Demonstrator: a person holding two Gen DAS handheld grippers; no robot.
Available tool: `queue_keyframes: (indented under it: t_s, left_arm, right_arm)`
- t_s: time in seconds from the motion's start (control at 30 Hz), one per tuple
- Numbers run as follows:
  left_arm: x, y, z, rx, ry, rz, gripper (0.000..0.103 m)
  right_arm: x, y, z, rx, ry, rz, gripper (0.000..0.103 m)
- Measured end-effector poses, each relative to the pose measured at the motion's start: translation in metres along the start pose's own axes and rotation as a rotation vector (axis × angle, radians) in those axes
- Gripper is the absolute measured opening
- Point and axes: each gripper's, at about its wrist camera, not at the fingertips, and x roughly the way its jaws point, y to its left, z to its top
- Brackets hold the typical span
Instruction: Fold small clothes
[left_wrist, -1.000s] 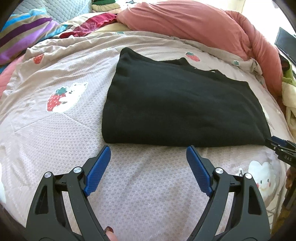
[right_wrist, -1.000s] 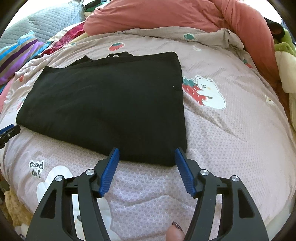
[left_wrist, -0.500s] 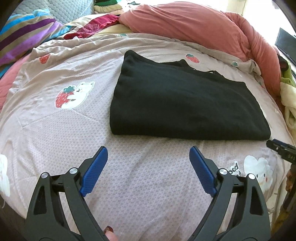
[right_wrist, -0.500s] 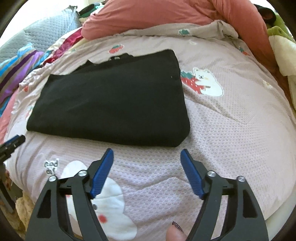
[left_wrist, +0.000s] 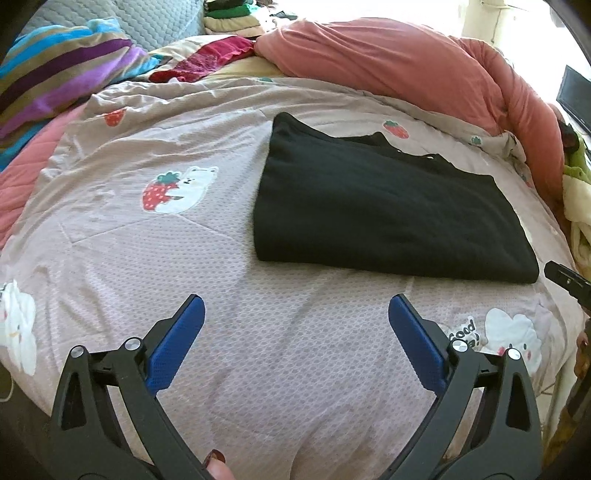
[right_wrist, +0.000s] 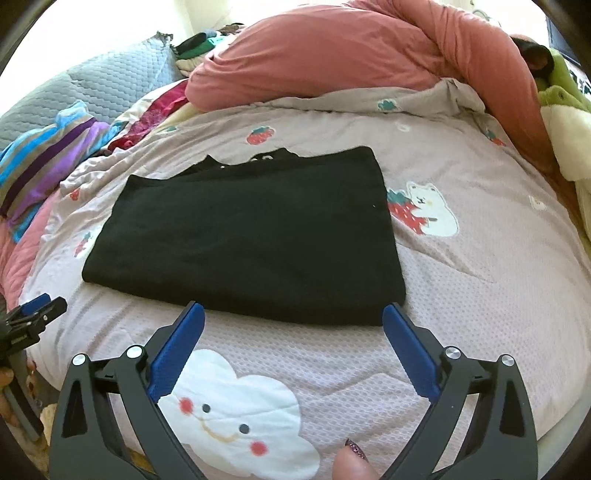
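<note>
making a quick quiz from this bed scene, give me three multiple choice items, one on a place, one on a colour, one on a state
1. Where does the folded garment lie?
A. on the bedspread
B. on the pink duvet
C. in a gripper

2. What colour is the garment?
A. red
B. black
C. white

3. How are the left gripper and right gripper?
A. both shut on cloth
B. one open, one shut
C. both open, holding nothing

Answers: 1 A, it rests flat on the printed bedspread; 2 B, it is plain black; 3 C, the blue pads stand wide apart with only bedspread between them.

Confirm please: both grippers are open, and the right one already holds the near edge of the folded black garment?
Not quite. Both are open, but the right gripper holds nothing: in the right wrist view its fingers sit apart just before the near edge of the black garment. The left gripper is open too.
</note>
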Motion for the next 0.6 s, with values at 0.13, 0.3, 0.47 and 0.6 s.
queue_keyframes:
  t_s: [0.13,0.3,0.47,0.6]
  left_arm:
    - [-0.005,0.005,-0.001,-0.015,-0.006,0.002,0.093]
    - [-0.012,0.010,-0.003,-0.024,-0.014,0.012,0.093]
    - [-0.018,0.015,-0.005,-0.037,-0.025,0.025,0.093]
    - [-0.025,0.021,-0.004,-0.056,-0.045,0.027,0.093]
  right_arm:
    - [0.000,0.009,0.002,-0.024,-0.005,0.020,0.097]
    - [-0.002,0.025,0.001,-0.063,-0.011,0.047,0.097]
    - [-0.005,0.039,0.002,-0.078,-0.018,0.092,0.097]
    - [-0.008,0.055,0.003,-0.117,-0.021,0.117,0.097]
